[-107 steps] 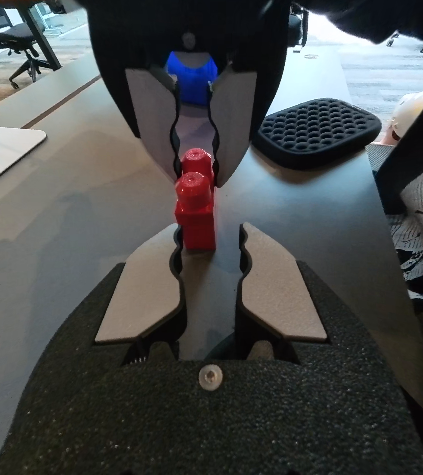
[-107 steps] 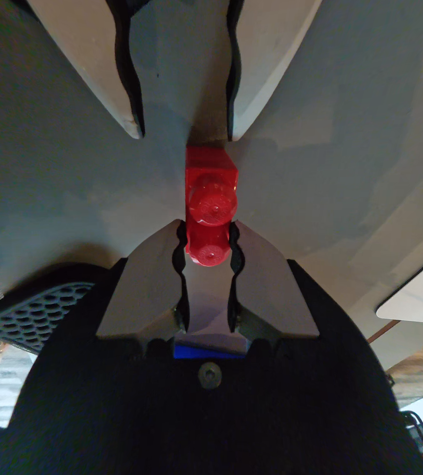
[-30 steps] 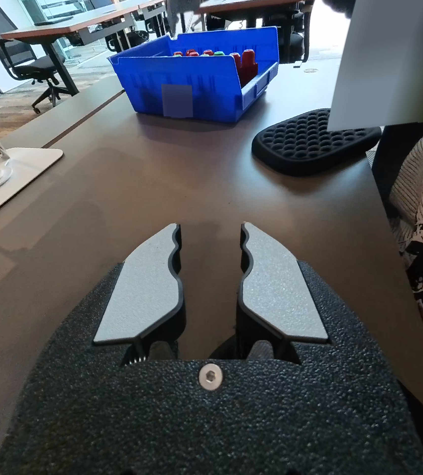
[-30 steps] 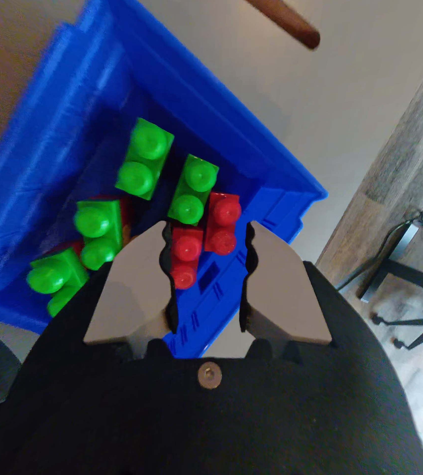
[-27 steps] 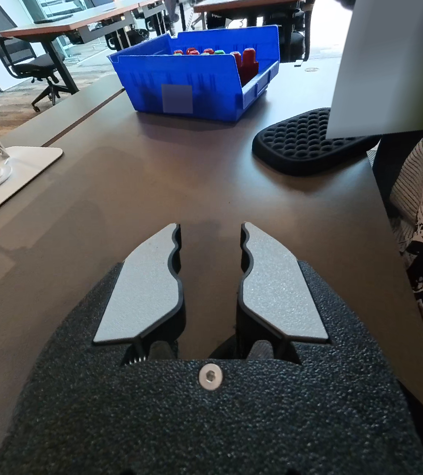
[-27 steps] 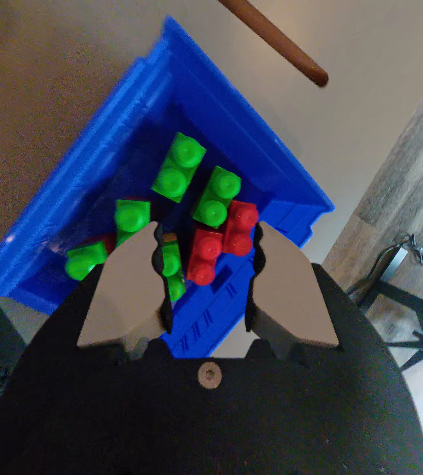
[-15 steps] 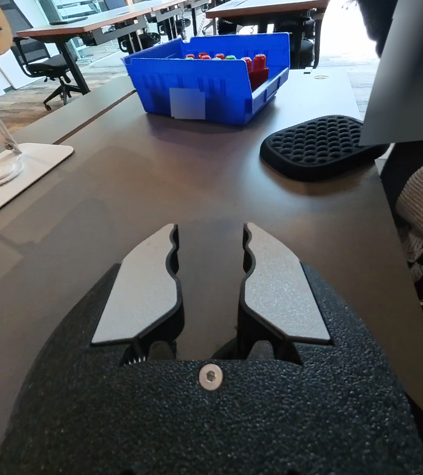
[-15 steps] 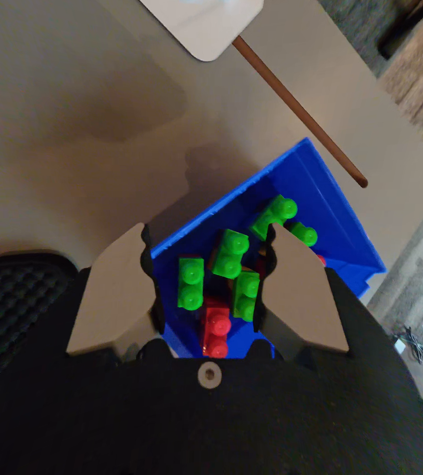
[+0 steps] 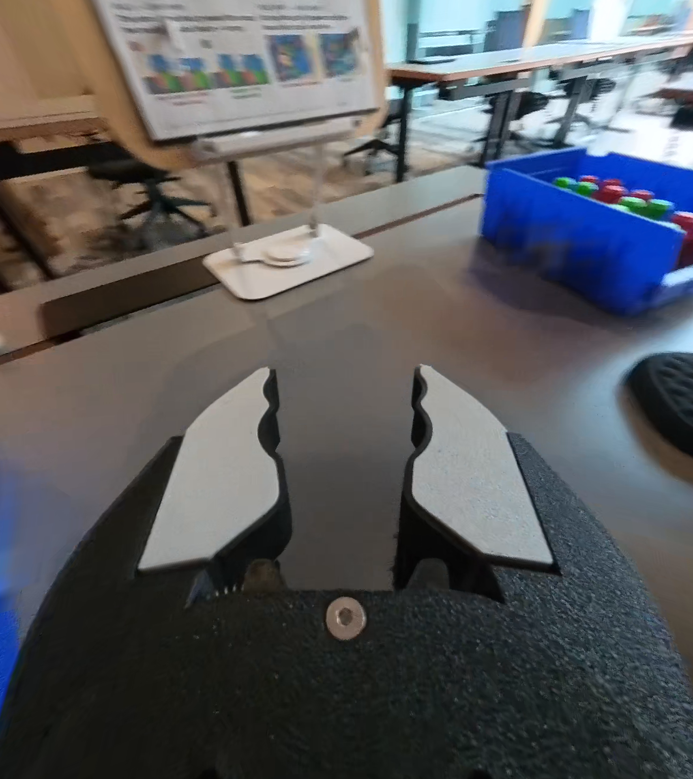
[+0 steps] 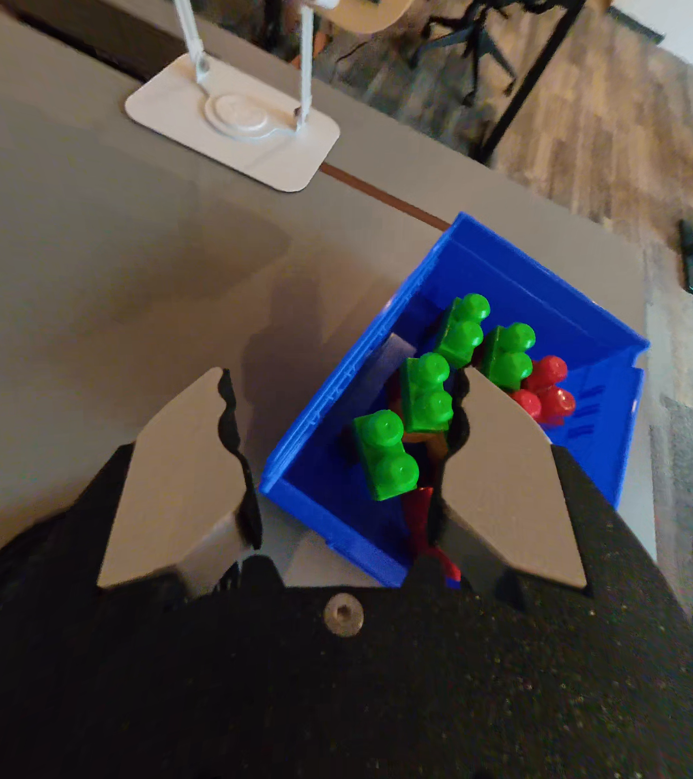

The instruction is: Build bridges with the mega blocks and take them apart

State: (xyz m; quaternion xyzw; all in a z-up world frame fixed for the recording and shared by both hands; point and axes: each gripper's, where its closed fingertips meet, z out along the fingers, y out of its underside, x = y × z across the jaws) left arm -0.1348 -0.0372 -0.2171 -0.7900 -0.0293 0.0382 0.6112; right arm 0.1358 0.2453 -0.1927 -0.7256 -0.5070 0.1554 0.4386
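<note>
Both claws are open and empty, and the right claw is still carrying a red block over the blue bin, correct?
Not quite. The right wrist view shows the right claw open and holding nothing above the blue bin; the red blocks lie inside it. The left claw is open and empty too.

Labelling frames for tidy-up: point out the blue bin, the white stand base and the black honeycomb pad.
blue bin (image 10: 547,291): right wrist view, far wall.
white stand base (image 10: 167,103): right wrist view, flat plate.
black honeycomb pad (image 9: 690,404): left wrist view, top surface.
</note>
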